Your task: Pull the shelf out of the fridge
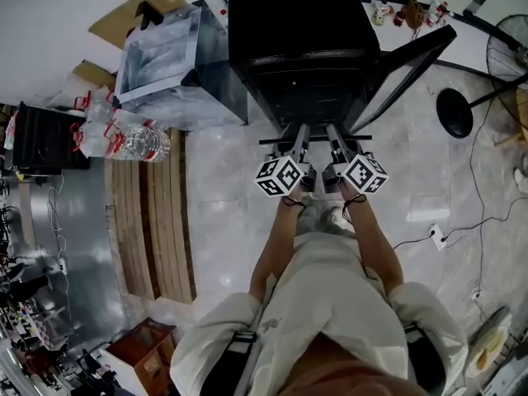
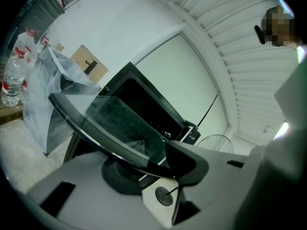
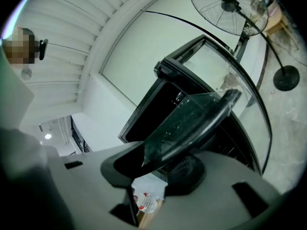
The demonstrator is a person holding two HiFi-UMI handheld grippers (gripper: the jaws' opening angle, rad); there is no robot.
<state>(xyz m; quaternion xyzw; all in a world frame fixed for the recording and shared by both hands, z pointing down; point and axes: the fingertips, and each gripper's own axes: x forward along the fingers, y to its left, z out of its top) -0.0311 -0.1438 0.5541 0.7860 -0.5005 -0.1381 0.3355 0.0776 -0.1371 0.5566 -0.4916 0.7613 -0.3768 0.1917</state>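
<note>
A black fridge (image 1: 297, 48) stands on the floor ahead of me, its door (image 1: 404, 73) swung open to the right. The glass shelf with a dark front rim (image 1: 313, 139) sticks out of its lower part. My left gripper (image 1: 297, 139) and right gripper (image 1: 338, 139) sit side by side on that rim, both shut on it. In the left gripper view the shelf (image 2: 110, 128) runs slantwise through the left gripper (image 2: 153, 164), pinched between its jaws. The right gripper view shows the shelf (image 3: 192, 123) clamped the same way in the right gripper (image 3: 153, 164), with the fridge (image 3: 158, 104) behind.
A clear plastic-wrapped box (image 1: 165, 64) stands left of the fridge, with water bottles (image 1: 124, 139) and wooden planks (image 1: 153, 221) beside it. A standing fan's base (image 1: 455, 112) and cables with a power strip (image 1: 437, 236) lie on the right floor.
</note>
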